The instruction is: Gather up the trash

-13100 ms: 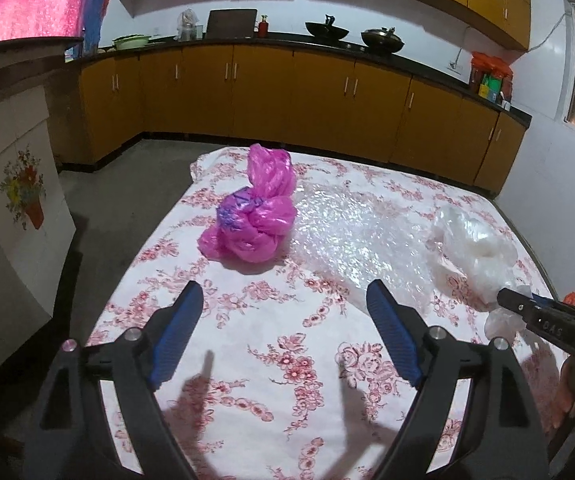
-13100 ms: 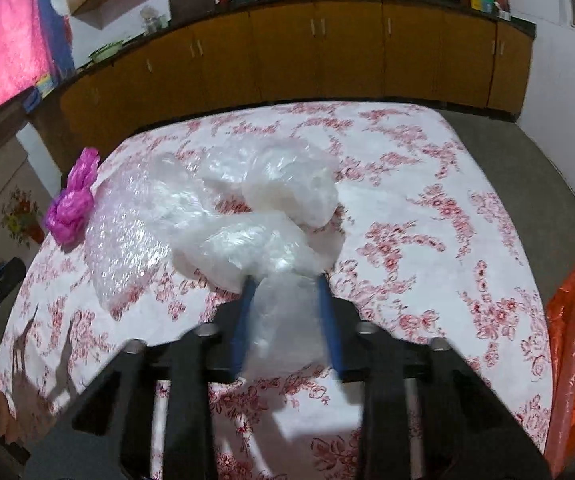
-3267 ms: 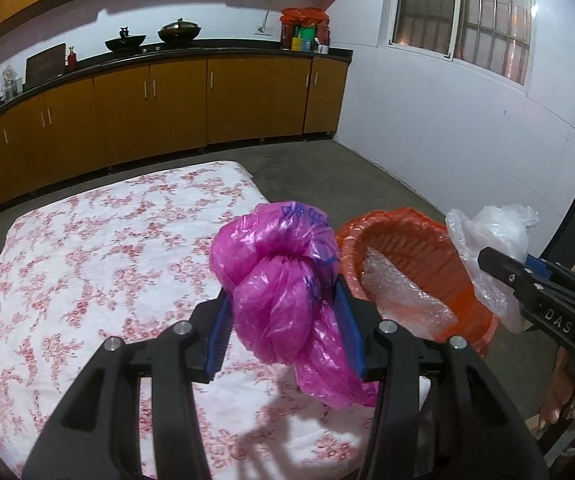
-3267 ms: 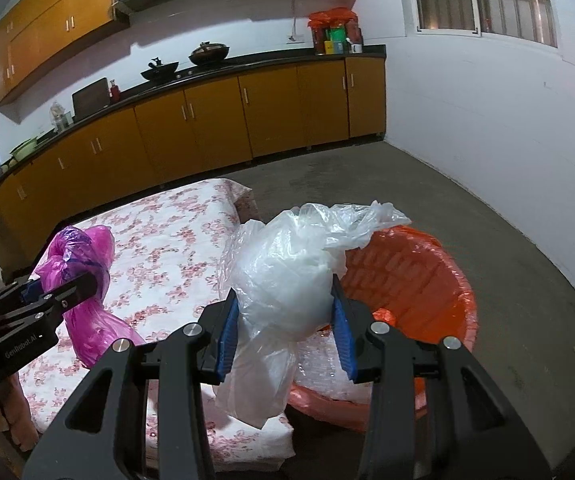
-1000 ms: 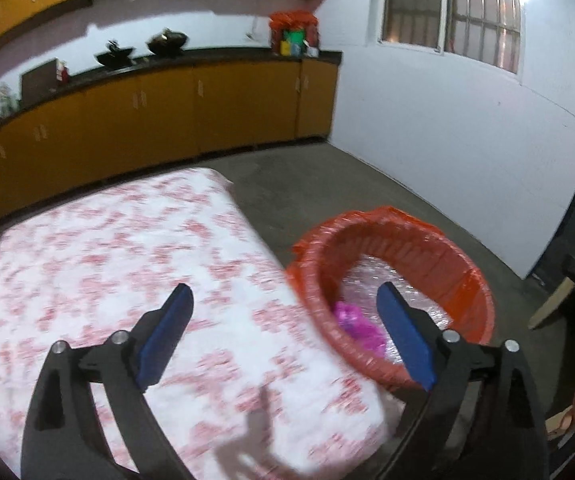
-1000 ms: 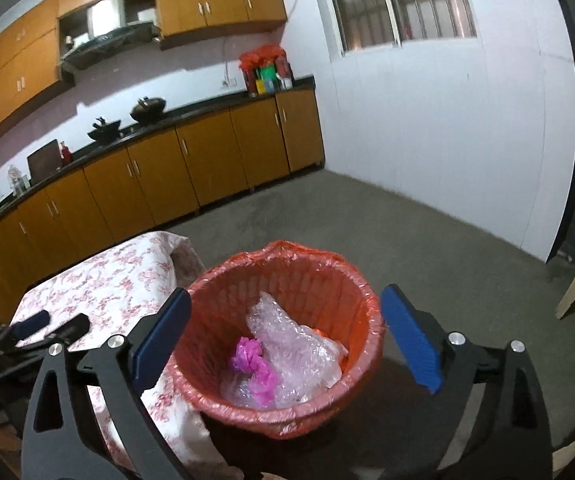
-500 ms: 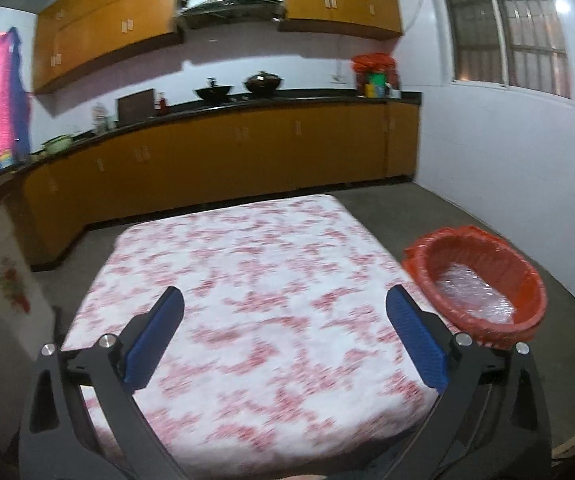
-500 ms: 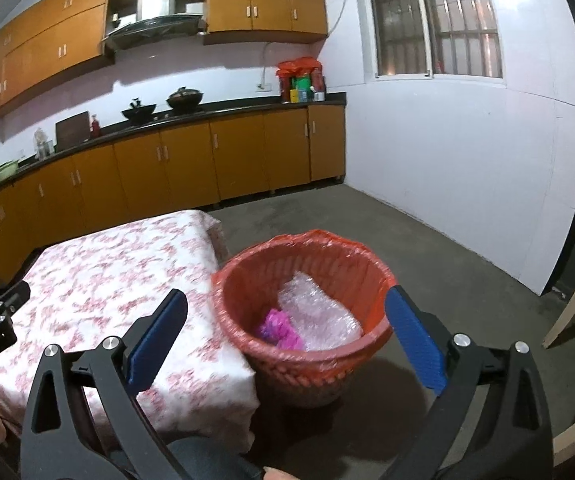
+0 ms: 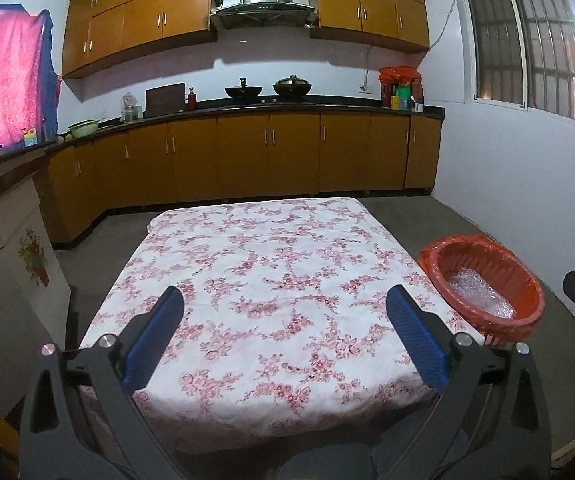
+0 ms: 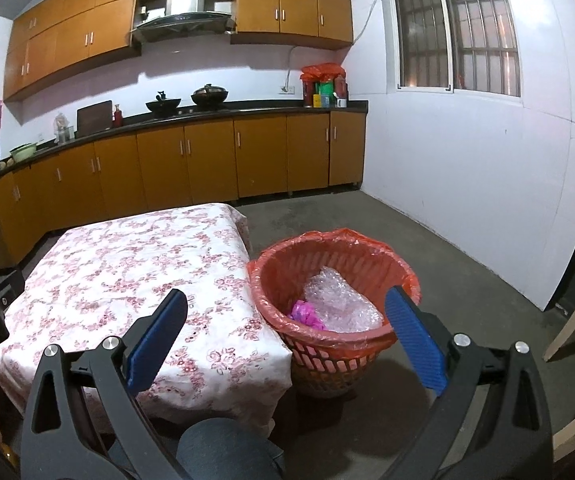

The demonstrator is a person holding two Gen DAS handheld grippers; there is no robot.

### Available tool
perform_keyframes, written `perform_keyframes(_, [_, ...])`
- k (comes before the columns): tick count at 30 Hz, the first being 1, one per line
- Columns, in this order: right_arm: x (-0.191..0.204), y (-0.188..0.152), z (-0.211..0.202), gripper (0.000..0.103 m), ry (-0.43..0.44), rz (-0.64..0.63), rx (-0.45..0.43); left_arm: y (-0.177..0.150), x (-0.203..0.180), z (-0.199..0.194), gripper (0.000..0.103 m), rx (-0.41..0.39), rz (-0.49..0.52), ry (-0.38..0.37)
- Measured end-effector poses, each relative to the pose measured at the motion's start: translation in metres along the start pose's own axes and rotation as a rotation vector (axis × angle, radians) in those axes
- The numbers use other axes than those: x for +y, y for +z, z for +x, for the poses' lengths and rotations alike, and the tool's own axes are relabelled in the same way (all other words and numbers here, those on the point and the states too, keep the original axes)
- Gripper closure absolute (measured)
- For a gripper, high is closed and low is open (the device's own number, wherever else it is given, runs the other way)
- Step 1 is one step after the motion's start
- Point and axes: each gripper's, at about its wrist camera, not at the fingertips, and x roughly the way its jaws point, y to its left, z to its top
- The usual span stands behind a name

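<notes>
An orange waste basket [image 10: 351, 356] with an orange liner stands on the floor at the table's right side; it also shows in the left wrist view [image 9: 527, 300]. Inside it lie clear bubble wrap [image 10: 339, 300] and a pink plastic bag [image 10: 305, 314]. My left gripper [image 9: 283, 316] is open and empty, held back above the near edge of the floral-cloth table [image 9: 271, 264]. My right gripper [image 10: 285, 316] is open and empty, held back from the basket and above it. The table [image 10: 127, 264] bears nothing.
Brown kitchen cabinets [image 9: 247, 156] run along the back wall with pots on the counter. A white wall [image 10: 467, 184] and barred window [image 10: 459, 28] are at the right. A white cabinet [image 9: 3, 264] stands left of the table. Grey concrete floor [image 10: 427, 264] surrounds the basket.
Both grippers let their bags go into the basket and opened. Since then both have pulled back and up from the basket, and the left one has turned to face the table.
</notes>
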Motion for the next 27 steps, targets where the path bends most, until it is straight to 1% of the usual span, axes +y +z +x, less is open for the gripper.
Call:
perform_keyframes(12, [0.002, -0.007, -0.010, 0.005, -0.029, 0.004, 0.002, -0.007, 0.001, -0.014, 0.004, -0.001, 0.002, -0.020])
perform_keyframes(27, [0.003, -0.010, -0.009, 0.005, -0.033, 0.013, 0.026, -0.011, 0.000, -0.012, 0.004, 0.032, -0.007, -0.048])
